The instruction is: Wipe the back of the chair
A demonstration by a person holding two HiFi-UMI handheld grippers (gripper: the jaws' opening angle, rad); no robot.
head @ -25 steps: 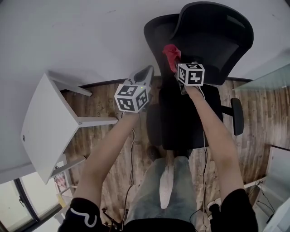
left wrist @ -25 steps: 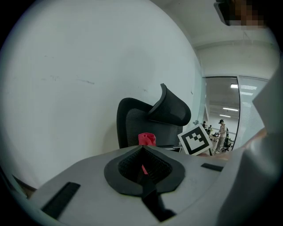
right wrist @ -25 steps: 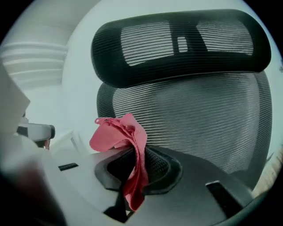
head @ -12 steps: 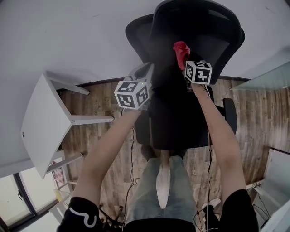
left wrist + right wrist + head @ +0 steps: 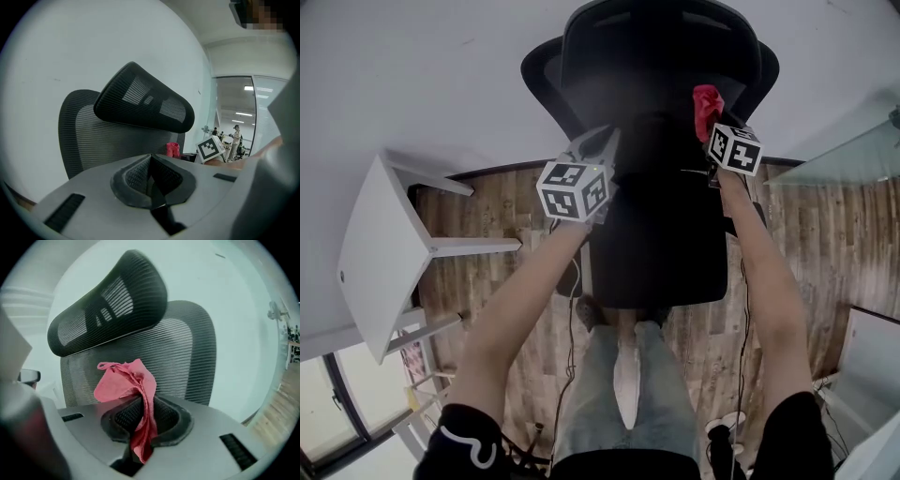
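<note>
A black mesh office chair (image 5: 661, 84) fills the upper centre of the head view. The left gripper (image 5: 598, 150), jaws pressed together on nothing, is at the chair's left edge. The right gripper (image 5: 710, 131) pinches a crumpled red cloth (image 5: 706, 101) by the backrest's upper right.

Head view's top edge crops the chair (image 5: 666, 234) headrest.

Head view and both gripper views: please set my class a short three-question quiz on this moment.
1. True or false: the right gripper is shut on a crumpled red cloth.
2. The left gripper is: A) open, B) shut with nothing in it, C) shut on a cloth.
3. Fill in: the white table stands on the person's ____ side of the black mesh office chair.
Key: 1 true; 2 B; 3 left.
</note>
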